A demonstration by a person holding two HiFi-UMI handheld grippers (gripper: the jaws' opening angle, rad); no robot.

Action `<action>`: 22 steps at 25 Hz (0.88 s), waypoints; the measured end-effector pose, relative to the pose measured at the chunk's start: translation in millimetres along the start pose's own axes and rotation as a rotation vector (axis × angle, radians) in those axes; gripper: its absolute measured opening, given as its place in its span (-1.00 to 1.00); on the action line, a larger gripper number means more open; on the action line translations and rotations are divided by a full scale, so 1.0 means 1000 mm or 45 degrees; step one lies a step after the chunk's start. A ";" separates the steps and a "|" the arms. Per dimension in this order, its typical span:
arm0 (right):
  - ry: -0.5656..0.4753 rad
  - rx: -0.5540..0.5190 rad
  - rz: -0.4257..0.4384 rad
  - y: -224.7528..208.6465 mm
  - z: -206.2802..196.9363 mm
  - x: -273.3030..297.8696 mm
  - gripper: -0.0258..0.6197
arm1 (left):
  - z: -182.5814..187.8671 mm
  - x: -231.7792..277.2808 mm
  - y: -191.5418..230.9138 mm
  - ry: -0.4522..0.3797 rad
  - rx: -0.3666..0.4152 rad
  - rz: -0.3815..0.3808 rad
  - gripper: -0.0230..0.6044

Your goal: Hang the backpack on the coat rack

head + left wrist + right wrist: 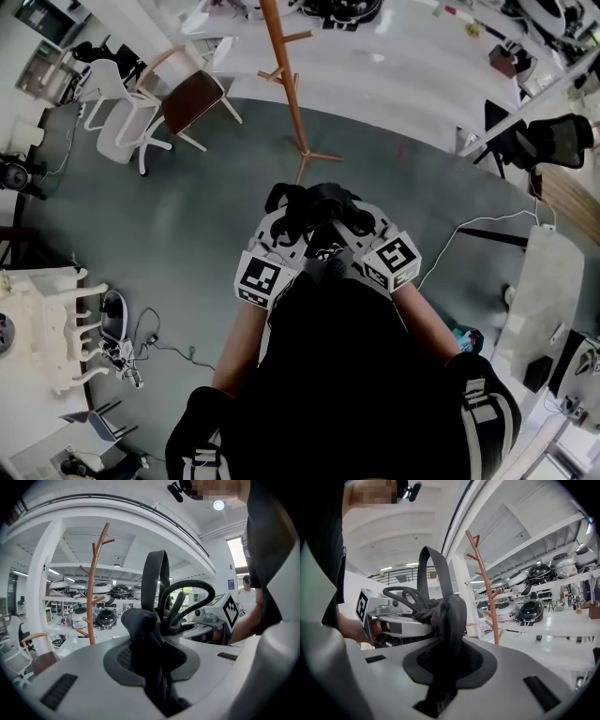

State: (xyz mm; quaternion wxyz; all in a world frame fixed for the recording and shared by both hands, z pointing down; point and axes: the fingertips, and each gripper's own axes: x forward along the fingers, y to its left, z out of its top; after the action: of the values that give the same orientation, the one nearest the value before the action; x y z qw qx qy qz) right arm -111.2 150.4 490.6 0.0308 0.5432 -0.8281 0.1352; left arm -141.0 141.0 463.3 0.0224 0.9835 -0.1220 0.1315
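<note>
The black backpack (314, 208) hangs in front of the person, carried between both grippers. My left gripper (284, 217) is shut on a bunched black strap (143, 632). My right gripper (349, 216) is likewise shut on a fold of the black strap (450, 616); the grey top loop (433, 566) and black cords stand up between the two grippers. The orange-brown wooden coat rack (291, 84) stands ahead on the grey floor, its feet (309, 157) a short way beyond the backpack. It rises left of the strap in the left gripper view (93, 588) and right of it in the right gripper view (485, 583).
A chair with a brown seat (192, 94) and a white chair (117, 108) stand left of the rack. A long white table (403, 66) runs behind it. A black office chair (553, 141) and a white desk (539, 281) are at the right; cables (141, 347) lie at the left.
</note>
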 end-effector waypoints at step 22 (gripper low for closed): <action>0.016 0.016 -0.102 -0.061 0.019 0.049 -0.67 | 0.010 0.053 0.062 -0.007 -0.009 -0.117 -0.64</action>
State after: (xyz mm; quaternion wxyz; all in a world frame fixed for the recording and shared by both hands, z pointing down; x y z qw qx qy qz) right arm -74.2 79.6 493.6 0.0380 0.5752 -0.8046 0.1425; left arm -104.5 67.6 468.0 0.0317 0.9884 -0.0773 0.1270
